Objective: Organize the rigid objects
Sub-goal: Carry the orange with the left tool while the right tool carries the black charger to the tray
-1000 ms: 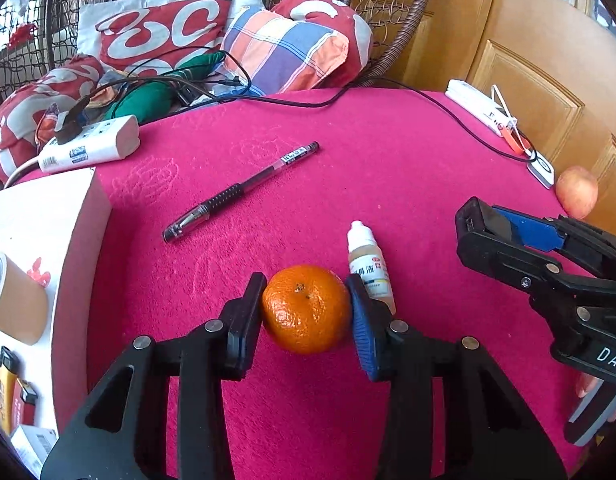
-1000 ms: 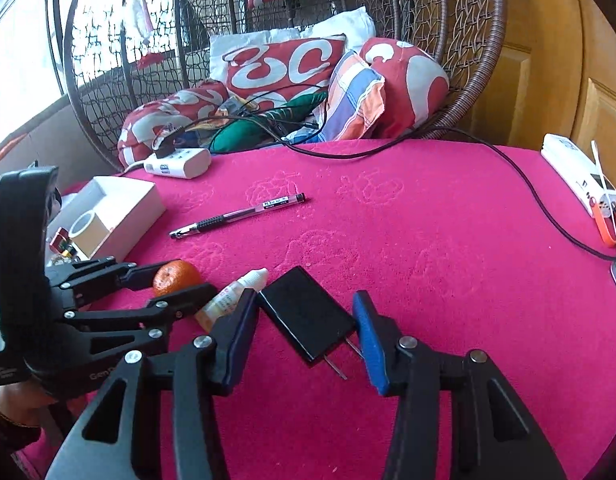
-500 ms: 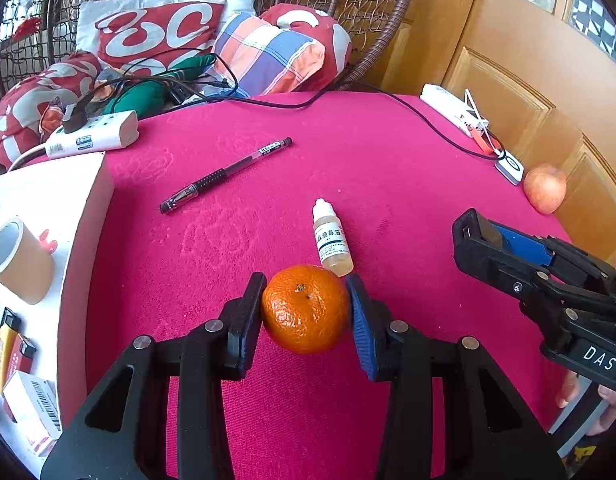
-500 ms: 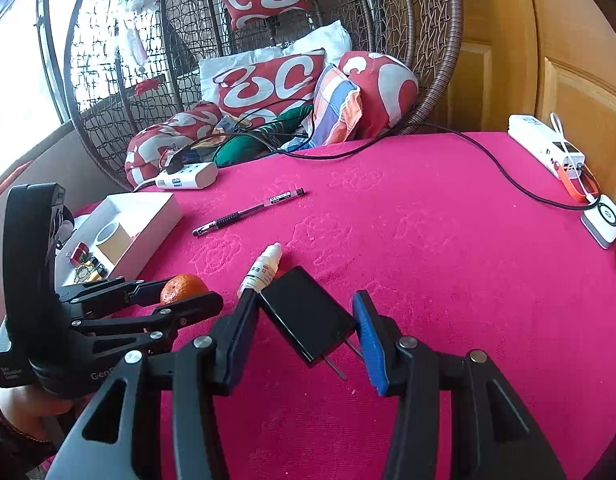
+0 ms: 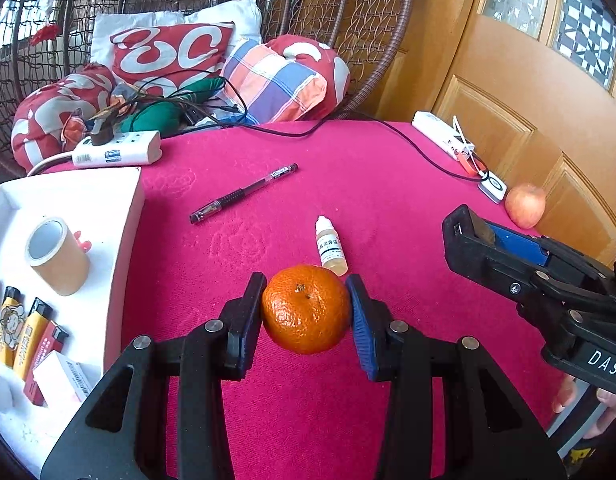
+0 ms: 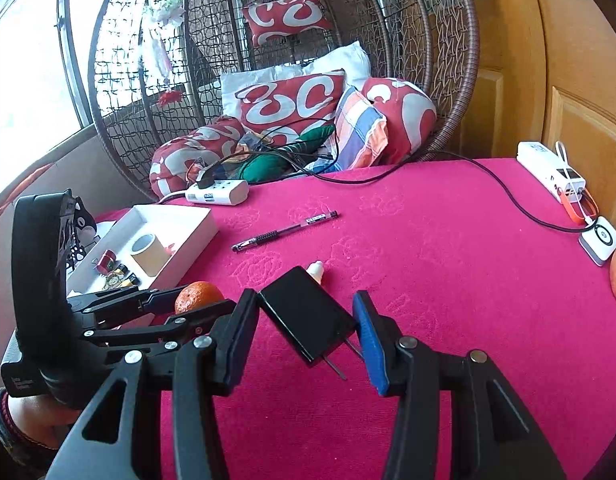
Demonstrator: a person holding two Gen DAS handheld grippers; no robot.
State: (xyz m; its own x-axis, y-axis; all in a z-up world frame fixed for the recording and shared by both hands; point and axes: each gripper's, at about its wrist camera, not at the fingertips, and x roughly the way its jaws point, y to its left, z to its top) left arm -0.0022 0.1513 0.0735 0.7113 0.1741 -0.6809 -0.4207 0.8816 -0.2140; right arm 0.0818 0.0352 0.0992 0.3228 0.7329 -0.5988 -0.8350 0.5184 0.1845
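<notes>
My left gripper (image 5: 306,314) is shut on an orange tangerine (image 5: 306,307) and holds it above the pink tablecloth. My right gripper (image 6: 306,326) is shut on a black plug adapter (image 6: 308,318), tilted, with its two prongs pointing down to the right. In the right wrist view the left gripper (image 6: 200,300) shows at the left with the tangerine (image 6: 196,295) in it. The right gripper (image 5: 471,236) shows at the right edge of the left wrist view. A black pen (image 5: 244,194) and a small dropper bottle (image 5: 329,246) lie on the cloth ahead.
A white tray (image 5: 136,208) at the left holds a tape roll (image 5: 58,256), lighters (image 5: 24,332) and a small box. An apple (image 5: 524,205), a white power bank (image 5: 439,134), a power strip (image 5: 116,152) and a black cable lie near the table's far edges. A wicker chair with cushions stands behind.
Both grippers have risen and drawn back from the table, each keeping its object. The bottle and pen now look farther off, and more of the white tray shows at the left.
</notes>
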